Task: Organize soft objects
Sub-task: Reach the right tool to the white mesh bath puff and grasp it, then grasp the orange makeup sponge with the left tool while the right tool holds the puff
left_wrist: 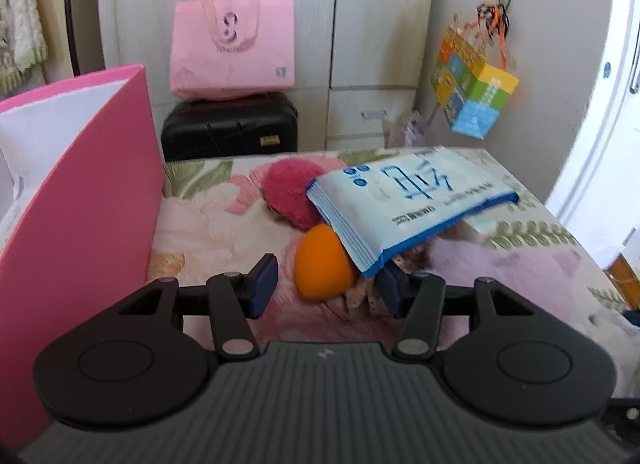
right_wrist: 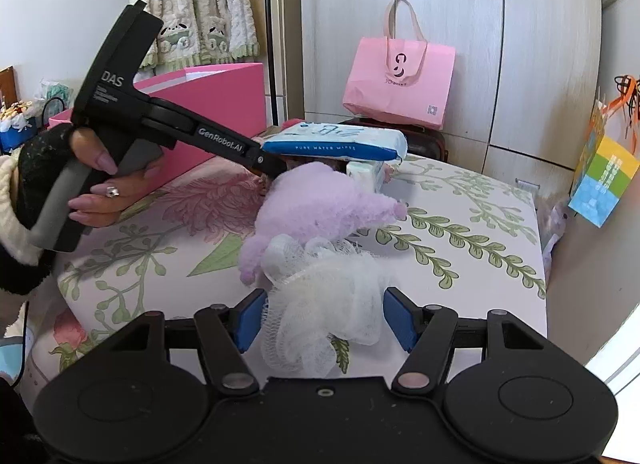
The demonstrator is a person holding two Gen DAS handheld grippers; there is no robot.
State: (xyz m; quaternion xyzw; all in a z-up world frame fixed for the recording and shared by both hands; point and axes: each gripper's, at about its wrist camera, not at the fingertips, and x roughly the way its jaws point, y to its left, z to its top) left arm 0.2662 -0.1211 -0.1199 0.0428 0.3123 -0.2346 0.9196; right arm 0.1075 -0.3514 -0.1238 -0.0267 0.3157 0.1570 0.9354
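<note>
Blue-and-white wet wipes pack (left_wrist: 408, 203) sits mid-frame in the left wrist view, tilted, over the orange ball (left_wrist: 322, 266) and beside the red fuzzy pouf (left_wrist: 288, 191). Left gripper (left_wrist: 326, 290) is spread wide; can't tell if the right-hand finger touches the pack's corner. Pink box (left_wrist: 80, 199) stands at far left on the floral bench (left_wrist: 208, 219). In the right wrist view, right gripper (right_wrist: 324, 320) is wide open around the white mesh loofah (right_wrist: 320, 304), with the purple plush (right_wrist: 320, 203) just above it.
</note>
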